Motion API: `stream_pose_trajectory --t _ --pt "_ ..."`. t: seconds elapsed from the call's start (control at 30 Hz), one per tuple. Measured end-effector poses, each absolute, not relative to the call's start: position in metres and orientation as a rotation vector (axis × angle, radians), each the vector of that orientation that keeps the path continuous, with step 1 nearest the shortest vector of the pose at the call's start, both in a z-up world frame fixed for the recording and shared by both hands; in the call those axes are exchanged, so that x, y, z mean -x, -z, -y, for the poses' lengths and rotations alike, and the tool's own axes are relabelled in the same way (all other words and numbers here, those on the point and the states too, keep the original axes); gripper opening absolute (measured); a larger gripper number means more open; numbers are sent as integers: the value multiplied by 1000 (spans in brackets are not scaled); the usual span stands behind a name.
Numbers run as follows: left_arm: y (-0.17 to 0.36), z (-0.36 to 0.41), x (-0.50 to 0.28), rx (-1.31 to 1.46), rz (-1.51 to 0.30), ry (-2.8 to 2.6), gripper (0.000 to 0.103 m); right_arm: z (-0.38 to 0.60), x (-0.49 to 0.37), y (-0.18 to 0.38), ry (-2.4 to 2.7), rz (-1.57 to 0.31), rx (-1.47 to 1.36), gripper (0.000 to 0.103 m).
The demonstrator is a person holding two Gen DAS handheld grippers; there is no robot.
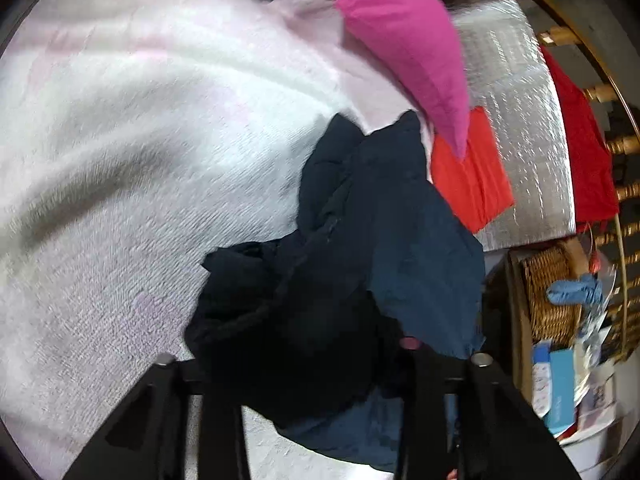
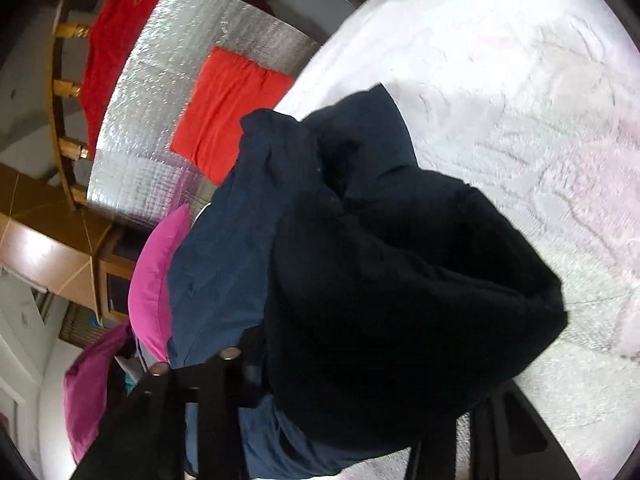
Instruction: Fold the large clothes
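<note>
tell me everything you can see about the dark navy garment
The navy garment is a large piece of dark blue woven-looking cloth, bunched and crumpled, not yet folded flat. Its lit faces read lighter blue and its deep folds near black. It hangs over the white fleecy blanket, draped across both grippers' fingers; whether either clamps it cannot be told.

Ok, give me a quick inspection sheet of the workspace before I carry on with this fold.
Surface: white fluffy blanket, rumpled, beside a silver foil mat.
Job's things: navy garment bunched and lifted over the blanket.
Clutter: folded orange cloth on the foil mat; pink cloth; red garment at the mat's edge.
Grippers: left gripper and right gripper both buried in the navy garment; jaws hidden.
Cables: nothing seen.
Surroundings: wicker basket, wooden rail.
</note>
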State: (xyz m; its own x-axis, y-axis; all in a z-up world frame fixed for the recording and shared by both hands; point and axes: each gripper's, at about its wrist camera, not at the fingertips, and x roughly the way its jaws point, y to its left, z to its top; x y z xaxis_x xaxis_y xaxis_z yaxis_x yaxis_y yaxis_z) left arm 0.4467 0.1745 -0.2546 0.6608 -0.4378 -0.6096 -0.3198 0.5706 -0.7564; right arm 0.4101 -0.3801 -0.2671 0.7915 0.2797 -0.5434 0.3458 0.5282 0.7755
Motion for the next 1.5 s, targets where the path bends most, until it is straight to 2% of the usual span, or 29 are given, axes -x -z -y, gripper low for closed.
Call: stream_pose_trajectory --t 0.13,0.37,0.67,0.73,0.8,0.83,0.87,0.9,1.07,1.2,1.27,1.43,1.47,1.5 --pt "244 -174 -440 977 -855 102 23 379 -403 255 44 -670 -983 33" --pt "227 -174 -407 928 -854 116 21 381 -380 245 10 -669 -967 32" --pt "229 -171 -363 892 -877 78 22 387 -338 253 -39 -713 -1007 32" --pt "230 -167 -367 876 -893 69 26 388 -340 258 -44 -725 -1016 32" --pt "235 -169 -376 879 -927 69 39 392 -340 265 -54 -748 -1055 38" --pt "237 -173 -379 902 -946 71 41 395 -341 269 -56 -769 -1080 43" --pt "240 -175 -380 918 -968 68 51 398 -340 272 -50 -797 -1098 54" --pt "242 -178 -378 923 -985 68 55 402 -338 274 -40 -817 -1106 59" --pt "236 -191 -360 956 -986 102 58 424 -315 266 -58 -841 -1063 66" --pt "223 -201 -349 918 -938 77 58 450 -291 250 -13 -820 -985 67" --pt "214 -202 -352 872 -911 55 59 465 -285 239 26 -784 -954 72" --pt "188 -194 -365 689 -818 -38 61 482 -309 232 1 -790 -975 73" --pt "186 -198 -363 667 -798 -52 63 482 -315 233 -1 -798 -969 74" --pt "181 -198 -364 647 -778 -66 69 480 -324 234 -7 -809 -965 74"
